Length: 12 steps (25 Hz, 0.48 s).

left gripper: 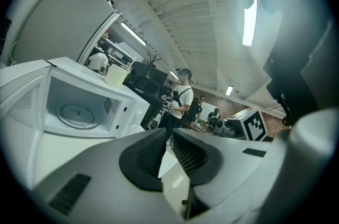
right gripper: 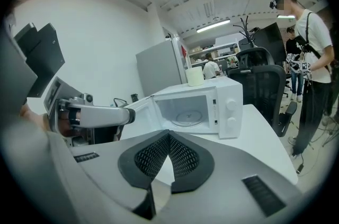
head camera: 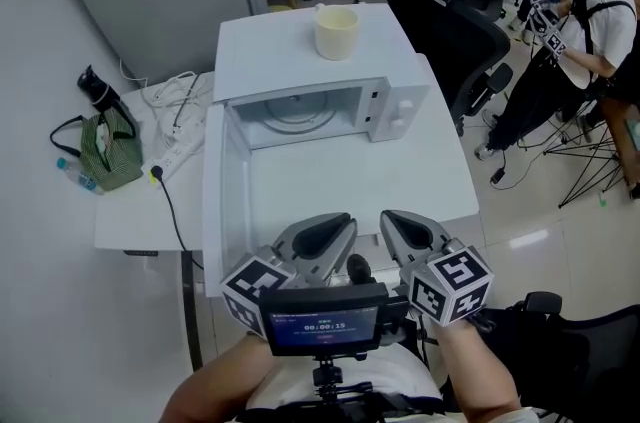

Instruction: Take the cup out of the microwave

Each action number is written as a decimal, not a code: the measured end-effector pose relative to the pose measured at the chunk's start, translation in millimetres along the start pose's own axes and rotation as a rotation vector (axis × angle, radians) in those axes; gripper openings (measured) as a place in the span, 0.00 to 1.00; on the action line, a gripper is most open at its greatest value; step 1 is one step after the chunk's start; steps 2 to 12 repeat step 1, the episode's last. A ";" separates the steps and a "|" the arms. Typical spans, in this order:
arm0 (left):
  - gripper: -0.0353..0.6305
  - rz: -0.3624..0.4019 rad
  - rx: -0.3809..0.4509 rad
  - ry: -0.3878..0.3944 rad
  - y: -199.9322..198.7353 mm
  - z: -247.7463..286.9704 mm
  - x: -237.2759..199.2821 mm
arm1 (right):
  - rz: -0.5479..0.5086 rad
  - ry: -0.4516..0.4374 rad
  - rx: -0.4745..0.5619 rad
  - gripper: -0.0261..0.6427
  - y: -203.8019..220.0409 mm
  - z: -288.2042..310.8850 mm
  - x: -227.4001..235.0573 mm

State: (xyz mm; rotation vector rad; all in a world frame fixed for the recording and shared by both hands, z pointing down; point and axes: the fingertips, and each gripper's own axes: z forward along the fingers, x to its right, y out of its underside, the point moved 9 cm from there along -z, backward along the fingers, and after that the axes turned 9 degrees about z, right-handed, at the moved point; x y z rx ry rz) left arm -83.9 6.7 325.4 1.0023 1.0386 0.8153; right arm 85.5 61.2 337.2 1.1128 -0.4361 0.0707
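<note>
A cream cup (head camera: 336,32) is set upright on top of the white microwave (head camera: 270,51). The green bag (head camera: 110,151) is shown only in the head view. The door (head camera: 212,201) is swung wide open, with bare tabletop (head camera: 400,191) left before it. The jaws of the left gripper (head camera: 335,226) and right gripper (head camera: 400,223) are clenched, empty

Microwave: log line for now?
microwave: door open, no cup inside | cup: on microwave top | left gripper: shut, empty | right gripper: shut, empty
</note>
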 end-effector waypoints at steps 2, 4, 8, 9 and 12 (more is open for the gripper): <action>0.14 0.002 0.001 0.000 0.7 -1.4 1.0 | -0.002 0.000 0.001 0.06 0.6 -0.9 -1.0; 0.14 0.002 0.001 0.000 0.7 -1.4 1.0 | -0.002 0.000 0.001 0.06 0.6 -0.9 -1.0; 0.14 0.002 0.001 0.000 0.7 -1.4 1.0 | -0.002 0.000 0.001 0.06 0.6 -0.9 -1.0; 0.14 0.002 0.001 0.000 0.7 -1.4 1.0 | -0.002 0.000 0.001 0.06 0.6 -0.9 -1.0; 0.14 0.002 0.001 0.000 0.7 -1.4 1.0 | -0.002 0.000 0.001 0.06 0.6 -0.9 -1.0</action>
